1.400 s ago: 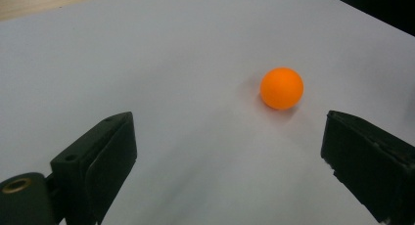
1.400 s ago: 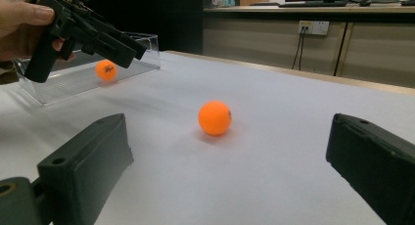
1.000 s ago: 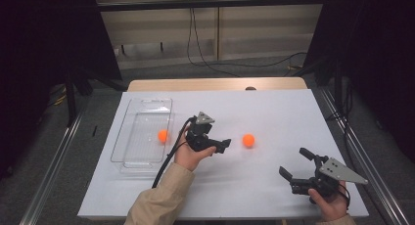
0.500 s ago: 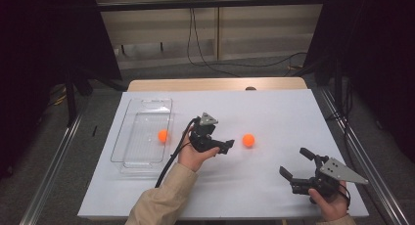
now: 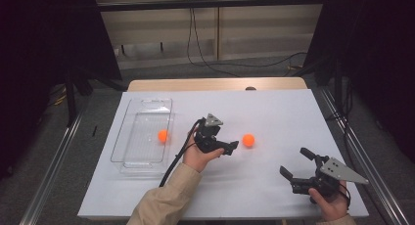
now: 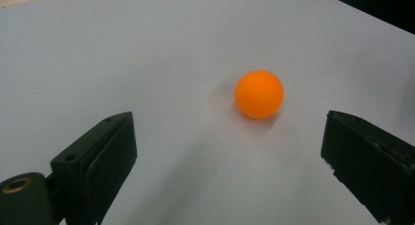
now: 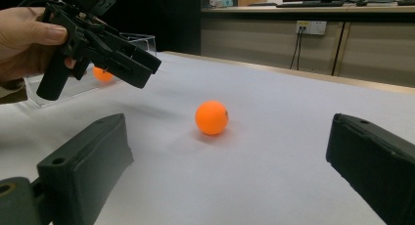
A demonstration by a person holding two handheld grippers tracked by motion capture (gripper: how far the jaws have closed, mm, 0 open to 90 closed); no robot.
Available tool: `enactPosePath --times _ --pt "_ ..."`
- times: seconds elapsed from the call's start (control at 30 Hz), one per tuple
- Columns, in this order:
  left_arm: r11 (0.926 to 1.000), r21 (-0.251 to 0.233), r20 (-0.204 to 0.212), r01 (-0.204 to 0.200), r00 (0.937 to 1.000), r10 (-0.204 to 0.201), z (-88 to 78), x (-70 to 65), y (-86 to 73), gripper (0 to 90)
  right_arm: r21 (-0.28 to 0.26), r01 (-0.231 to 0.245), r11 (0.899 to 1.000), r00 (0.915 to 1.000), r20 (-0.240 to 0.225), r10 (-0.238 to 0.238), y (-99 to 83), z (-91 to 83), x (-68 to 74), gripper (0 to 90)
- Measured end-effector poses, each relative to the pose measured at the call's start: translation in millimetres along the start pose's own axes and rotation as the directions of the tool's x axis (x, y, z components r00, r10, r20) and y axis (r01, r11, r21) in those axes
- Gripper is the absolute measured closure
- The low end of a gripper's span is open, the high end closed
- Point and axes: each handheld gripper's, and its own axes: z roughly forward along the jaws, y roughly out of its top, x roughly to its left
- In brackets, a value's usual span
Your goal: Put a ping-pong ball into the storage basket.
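Note:
An orange ball [image 5: 248,140] lies loose on the white table, a little right of centre. My left gripper [image 5: 228,137] hovers just left of it, open, its jaws pointing at the ball. In the left gripper view the ball [image 6: 259,94] sits ahead of the wide-apart jaws of the left gripper [image 6: 227,122], not between them. A second orange ball [image 5: 162,135] rests inside the clear plastic tray [image 5: 132,151] at the left. My right gripper [image 5: 293,161] is open near the front right edge and holds nothing; it faces the loose ball [image 7: 212,117] and the left gripper [image 7: 100,46].
White paper [image 5: 274,107] covers the table. A wooden strip [image 5: 215,84] runs along the far edge. Black cable [image 5: 173,164] trails from the left gripper over the sleeve. Metal rails [image 5: 54,171] flank both sides of the table.
My left gripper has drifted slightly to the right, closer to the loose ball. The right gripper and both balls have stayed put.

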Motion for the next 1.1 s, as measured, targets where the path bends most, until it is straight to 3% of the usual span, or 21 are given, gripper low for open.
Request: enactPosePath --times 0.47,1.1 --pt "0.9995 0.014 0.011 -0.029 0.9995 0.029 13.2 -6.3 -0.1 6.3 -0.002 -0.008 1.000 1.0000 0.003 0.008 -0.3 -0.4 -0.9 1.8" --pt "0.9991 0.021 0.036 -0.036 0.9987 0.035 28.7 -13.9 -0.8 6.3 0.001 -0.004 1.000 1.0000 0.000 0.004 -0.7 -0.4 -1.3 1.8"
